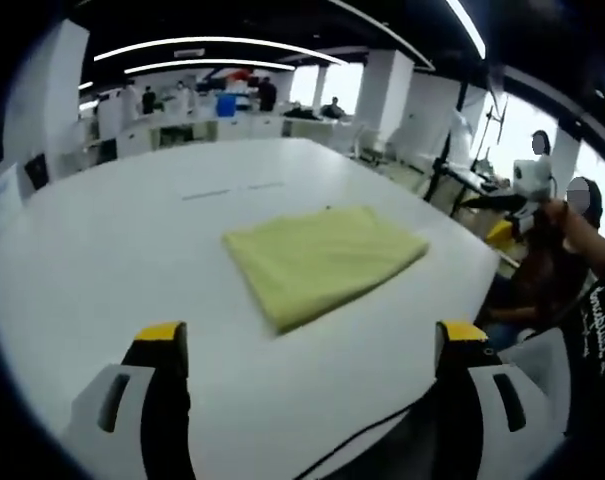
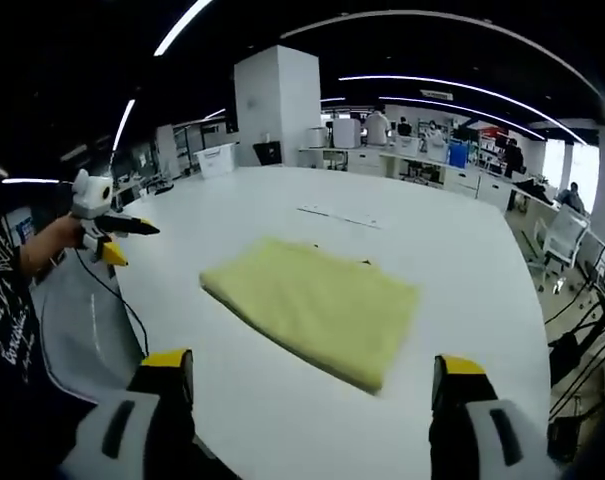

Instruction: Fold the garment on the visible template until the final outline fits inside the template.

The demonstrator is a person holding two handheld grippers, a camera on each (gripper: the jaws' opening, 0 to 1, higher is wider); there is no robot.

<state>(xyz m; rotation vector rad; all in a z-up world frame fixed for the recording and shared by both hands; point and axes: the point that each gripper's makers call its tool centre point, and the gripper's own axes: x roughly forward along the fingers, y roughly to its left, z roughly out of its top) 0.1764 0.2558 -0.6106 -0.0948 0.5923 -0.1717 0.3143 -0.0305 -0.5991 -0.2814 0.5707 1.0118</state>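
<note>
A yellow garment (image 1: 322, 258) lies folded into a flat, roughly rectangular pad on the white surface (image 1: 132, 250), near the edge closest to the person and well apart from both tools. In the left gripper view the left hand-held gripper (image 1: 312, 345) rises from the bottom with its yellow-tipped jaws spread wide and nothing between them — it hangs short of the cloth, over bare white top. The right gripper view shows the same garment (image 2: 317, 305) from the other side, with a small dark mark at its far edge and faint lines on the surface (image 2: 462, 250) beyond it; whether these belong to a template cannot be told. The right hand-held gripper (image 2: 312, 375) is likewise open and empty, its jaws apart, short of the cloth's near edge. At the left of this view the person's hand (image 2: 57, 235) holds the other tool off the surface's edge, a cable hanging down from it. Behind the surface stretches an open office with white pillars (image 2: 275, 105), desks and ceiling light strips — people stand and sit in the distance.
</note>
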